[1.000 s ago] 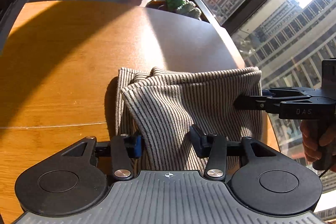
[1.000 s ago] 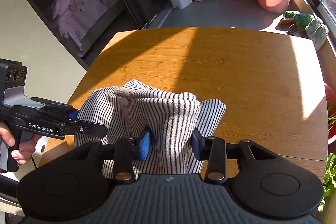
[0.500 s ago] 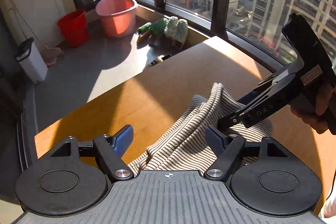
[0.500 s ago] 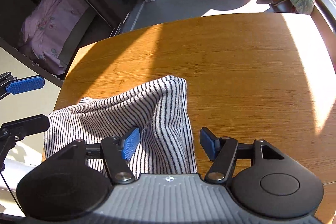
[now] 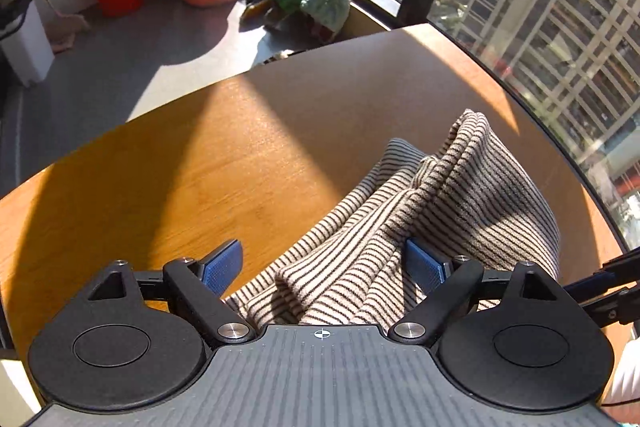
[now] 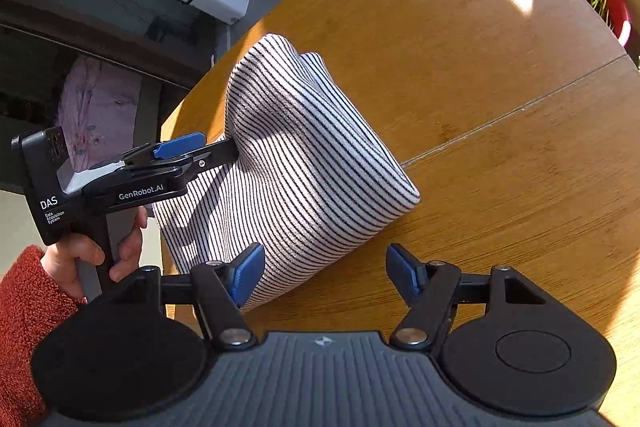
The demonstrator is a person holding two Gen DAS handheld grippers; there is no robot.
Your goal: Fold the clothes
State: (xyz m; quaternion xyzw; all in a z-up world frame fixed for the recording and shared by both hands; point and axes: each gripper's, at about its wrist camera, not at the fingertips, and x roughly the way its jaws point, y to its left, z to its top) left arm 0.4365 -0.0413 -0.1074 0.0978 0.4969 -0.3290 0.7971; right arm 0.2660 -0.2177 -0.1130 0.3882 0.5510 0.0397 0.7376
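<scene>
Left wrist view: my left gripper [image 5: 324, 265] is still opening. The striped garment [image 5: 420, 227] lies bunched between its 2 blue pads, and the right pad touches cloth without pinching it; I count this gripper as released. The garment sits on the right, near part of the wooden table [image 5: 200, 167], close to the window-side edge.

Right wrist view: my right gripper [image 6: 326, 273] is spread and released. Its left pad rests against the near edge of the garment [image 6: 304, 163]; the right pad hangs over bare table [image 6: 500, 87]. The left gripper [image 6: 216, 153] noses into the garment's left side, and my hand [image 6: 92, 255] holds its handle.

Step in hand, as I judge it: release after 1 fold; the garment is a rounded, puffed bundle, not flat. The next move calls for re-gripping 2 edges or corners, then flattening or folding again.
</scene>
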